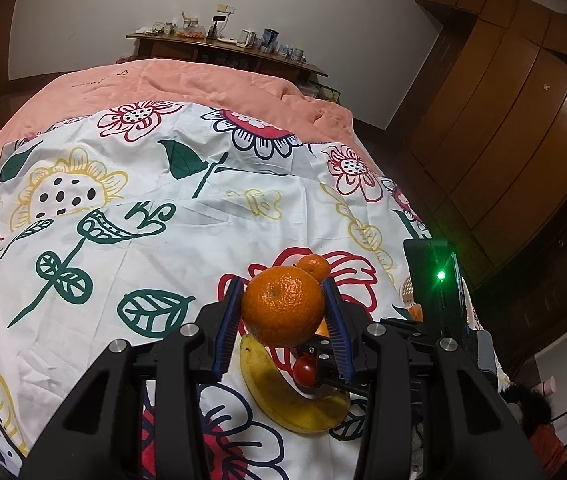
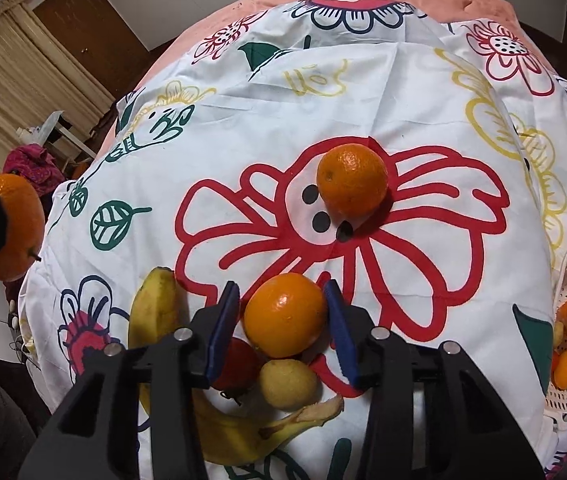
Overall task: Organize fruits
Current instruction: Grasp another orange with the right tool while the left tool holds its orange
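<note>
Orange (image 1: 282,307) is pinched between the left gripper (image 1: 283,320) pads, lifted off the floral sheet (image 1: 163,240). Right gripper (image 2: 285,326) straddles another orange (image 2: 285,315), whether it's actually squeezing, can't tell.

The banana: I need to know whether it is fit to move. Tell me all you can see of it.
The banana is yellow, curved and bruised brown in patches, lying flat on the floral sheet. One end's peel is split and curls open. A red fruit and a small yellow fruit sit in its curve. Neither tongs grips it.
</note>
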Demonstrator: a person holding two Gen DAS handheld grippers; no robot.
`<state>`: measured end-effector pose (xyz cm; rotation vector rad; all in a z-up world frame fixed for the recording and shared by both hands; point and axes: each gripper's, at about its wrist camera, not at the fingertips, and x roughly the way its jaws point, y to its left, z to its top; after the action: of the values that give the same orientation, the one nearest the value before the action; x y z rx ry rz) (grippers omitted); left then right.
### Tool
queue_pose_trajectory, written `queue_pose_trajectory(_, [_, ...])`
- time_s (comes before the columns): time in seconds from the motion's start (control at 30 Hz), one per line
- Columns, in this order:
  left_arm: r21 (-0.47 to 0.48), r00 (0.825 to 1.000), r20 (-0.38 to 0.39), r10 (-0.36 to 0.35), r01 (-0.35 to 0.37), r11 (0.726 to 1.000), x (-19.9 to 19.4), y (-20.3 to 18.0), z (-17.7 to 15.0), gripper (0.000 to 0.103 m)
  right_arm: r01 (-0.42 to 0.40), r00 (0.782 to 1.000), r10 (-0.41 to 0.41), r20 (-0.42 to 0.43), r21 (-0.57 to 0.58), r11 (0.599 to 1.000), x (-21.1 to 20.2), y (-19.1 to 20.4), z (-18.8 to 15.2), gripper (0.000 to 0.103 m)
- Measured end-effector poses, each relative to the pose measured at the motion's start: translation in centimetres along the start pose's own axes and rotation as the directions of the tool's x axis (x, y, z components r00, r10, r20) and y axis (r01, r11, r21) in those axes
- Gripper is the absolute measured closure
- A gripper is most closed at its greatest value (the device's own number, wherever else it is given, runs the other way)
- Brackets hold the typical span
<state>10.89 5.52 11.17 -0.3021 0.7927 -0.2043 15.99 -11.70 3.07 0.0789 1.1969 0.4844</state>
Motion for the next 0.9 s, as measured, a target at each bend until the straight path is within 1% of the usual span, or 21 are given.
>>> queue_pose_trajectory(0.13, [0.002, 1.000, -0.003, -0.001, 0.001, 1.000, 0.1, -0.2, -0.1, 0.062, -0.017, 1.000, 0.017, 0.020, 0.009, 1.000, -0.5, -0.2, -0.1, 0.063])
queue_pose_trajectory(0.43, [0.020, 1.000, -0.015, -0.006, 0.006, 1.000, 0.7, -1.4, -0.1, 0.062, -0.018, 0.991, 0.013, 0.134, 0.035, 0.999, -4.0, -1.8, 0.1, 0.063])
queue_pose_trajectory(0.73, [0.049, 0.999, -0.027, -0.021, 0.022, 0.999, 1.2, -3.1, -0.2, 0.062, -0.018, 0.975, -0.006, 0.221, 0.108, 0.994, -8.3, -6.1, -1.3, 0.063])
queue_pose_trajectory(0.9, [0.067, 0.999, -0.033, -0.028, 0.030, 0.997, 1.3, -4.1, -0.2, 0.062, 0.016, 0.962, -0.062, 0.267, 0.173, 0.985, -10.9, -10.0, -2.8, 0.063])
